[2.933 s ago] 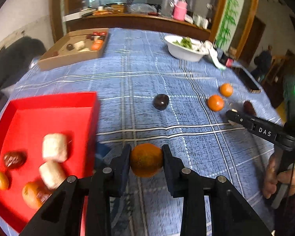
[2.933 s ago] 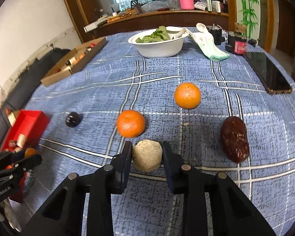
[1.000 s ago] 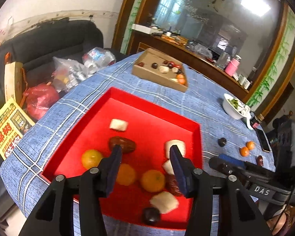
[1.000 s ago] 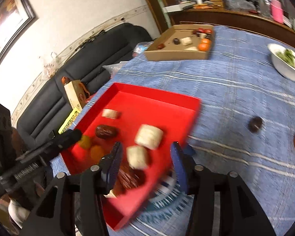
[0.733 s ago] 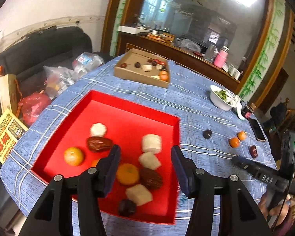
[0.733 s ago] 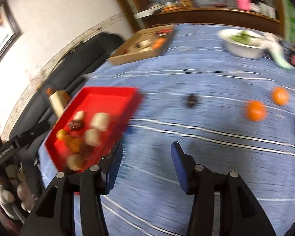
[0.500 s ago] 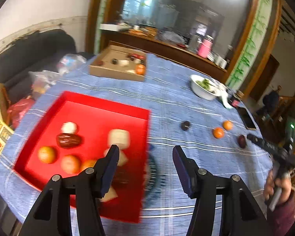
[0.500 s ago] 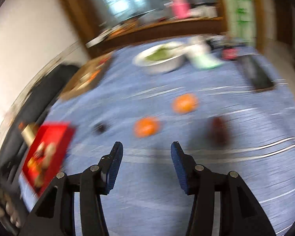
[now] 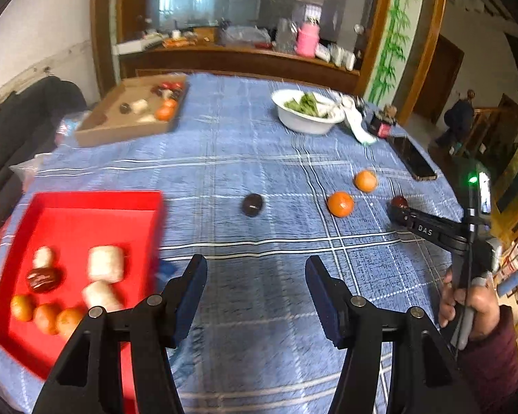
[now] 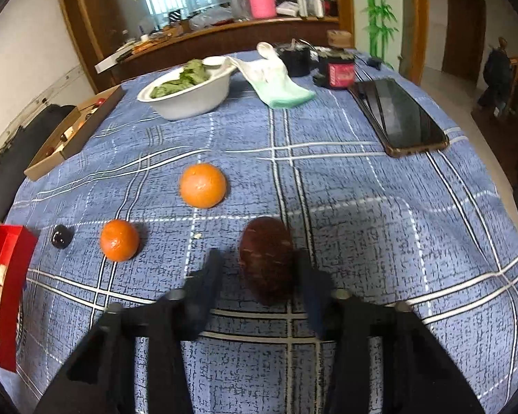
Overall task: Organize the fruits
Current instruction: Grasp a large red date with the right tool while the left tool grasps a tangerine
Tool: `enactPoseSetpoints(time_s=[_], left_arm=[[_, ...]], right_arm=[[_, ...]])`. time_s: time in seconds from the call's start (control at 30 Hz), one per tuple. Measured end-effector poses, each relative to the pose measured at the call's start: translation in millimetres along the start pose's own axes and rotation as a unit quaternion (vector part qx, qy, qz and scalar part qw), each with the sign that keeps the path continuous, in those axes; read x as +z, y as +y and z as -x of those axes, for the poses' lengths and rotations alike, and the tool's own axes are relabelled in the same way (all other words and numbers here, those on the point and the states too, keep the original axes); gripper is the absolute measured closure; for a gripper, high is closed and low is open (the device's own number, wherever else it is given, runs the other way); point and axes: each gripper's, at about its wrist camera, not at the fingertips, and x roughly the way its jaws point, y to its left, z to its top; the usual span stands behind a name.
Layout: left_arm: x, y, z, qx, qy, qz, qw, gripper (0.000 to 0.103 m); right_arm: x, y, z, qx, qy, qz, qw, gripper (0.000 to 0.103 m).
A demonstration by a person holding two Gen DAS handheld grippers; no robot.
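Observation:
A red tray at the table's left holds several oranges, pale rolls and a brown date. My left gripper is open and empty above the blue cloth right of the tray. On the cloth lie a small dark fruit, two oranges and a large dark red date. My right gripper is open with its fingers on either side of the date, not closed on it. It also shows in the left wrist view.
A cardboard box with fruits sits at the far left. A white bowl of greens, a cloth, dark jars and a phone lie at the far side. The red tray shows at the left edge.
Both grippers dropped their fruit into the red tray and swung back to the right. The right gripper has come down around the dark red date.

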Motion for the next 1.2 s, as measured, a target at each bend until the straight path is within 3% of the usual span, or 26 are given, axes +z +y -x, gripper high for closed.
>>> enactPoseSetpoints(time_s=[0.3,0.43,0.53,0.63,0.7,0.73,0.77,0.97,1.2], left_arm=[[28.4,-52.5,-81.5,-0.035,0.024,-0.026,0.9988,0.041],[43.4,-77.4,-118.1,-0.03,0.026,-0.066,0.997,0.041],[46.7,-92.4,-133.3,-0.033,0.019,-0.093,0.9949,0.032],[43.4,-109.8,-145.9,-0.029,0.035,-0.127,0.9908,0.034],[39.9,-116.1,-144.9,-0.046,0.031,-0.137,0.989,0.047],[40.3,-116.7,-143.9,-0.054,0.031,-0.138,0.9885,0.066],[40.1,-118.0,-143.1,-0.052,0.03,-0.139,0.9885,0.073],[36.3,-117.7,-135.8,-0.073,0.027,-0.124,0.9893,0.073],[33.9,-93.8,-90.9,-0.073,-0.019,-0.082,0.9938,0.073]], right_arm=[[-2.6,2.2,11.2,0.016,-0.009,-0.004,1.0,0.072],[0.1,-7.5,13.8,0.021,-0.008,-0.029,0.999,0.072],[1.8,-17.6,9.5,0.036,0.007,-0.058,0.998,0.072],[1.7,-23.4,5.5,0.057,0.018,-0.081,0.995,0.072],[2.0,-25.3,3.5,0.062,0.023,-0.088,0.994,0.072],[2.2,-25.0,3.4,0.061,0.022,-0.088,0.994,0.072],[2.6,-24.2,3.6,0.06,0.022,-0.087,0.994,0.072],[2.8,-20.5,2.5,0.054,0.021,-0.079,0.995,0.072],[5.3,-25.4,14.0,0.079,-0.006,-0.088,0.993,0.072]])
